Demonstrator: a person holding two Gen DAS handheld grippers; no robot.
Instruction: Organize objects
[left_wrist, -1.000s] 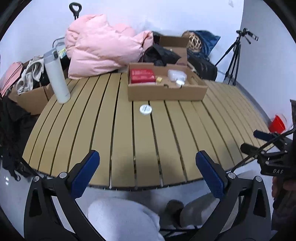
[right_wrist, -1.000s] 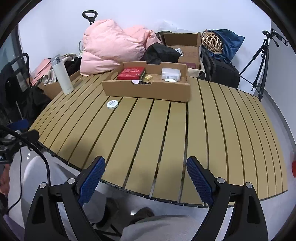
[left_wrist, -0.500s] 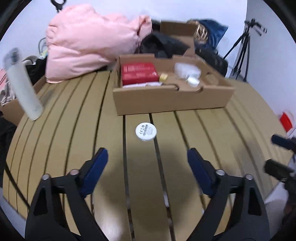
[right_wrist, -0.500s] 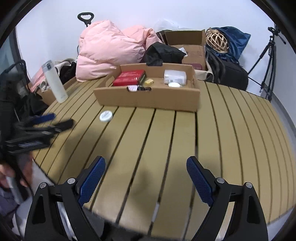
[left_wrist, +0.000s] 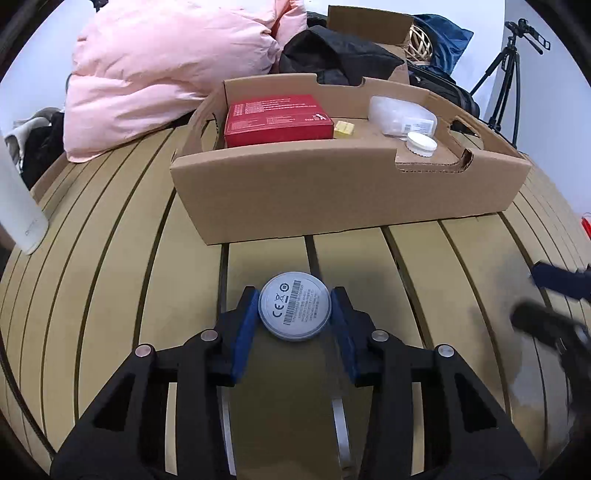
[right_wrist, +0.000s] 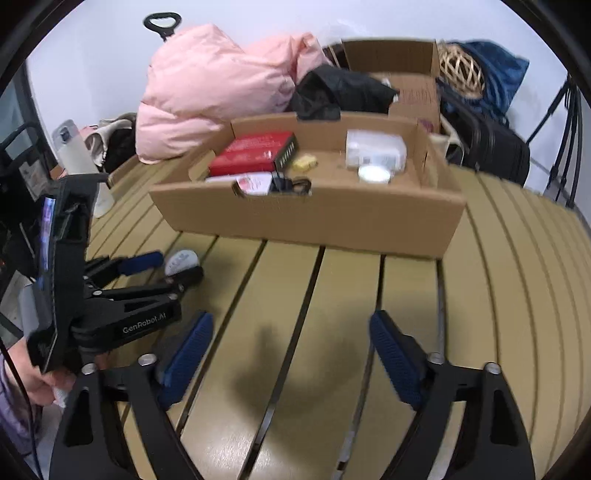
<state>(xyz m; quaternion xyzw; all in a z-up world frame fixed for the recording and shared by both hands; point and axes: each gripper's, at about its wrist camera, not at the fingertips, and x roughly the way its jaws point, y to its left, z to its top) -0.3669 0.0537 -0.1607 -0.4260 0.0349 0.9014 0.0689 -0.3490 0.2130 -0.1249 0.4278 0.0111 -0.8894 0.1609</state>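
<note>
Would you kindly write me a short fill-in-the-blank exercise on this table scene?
1. The left gripper has its jaws around a round white ____.
2. The red box lies inside the ____ tray.
3. Nothing sits between the ____ gripper's fingers.
4. The slatted table is ____ in colour.

Missing words: disc; cardboard; right; tan

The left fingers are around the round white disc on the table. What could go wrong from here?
1. The round white disc is flat and low on the slatted table; the left gripper, whose fingers have just been closing, may pinch only its edge, and it could slip out.
2. Carried low, it could hit the cardboard box wall.
</note>
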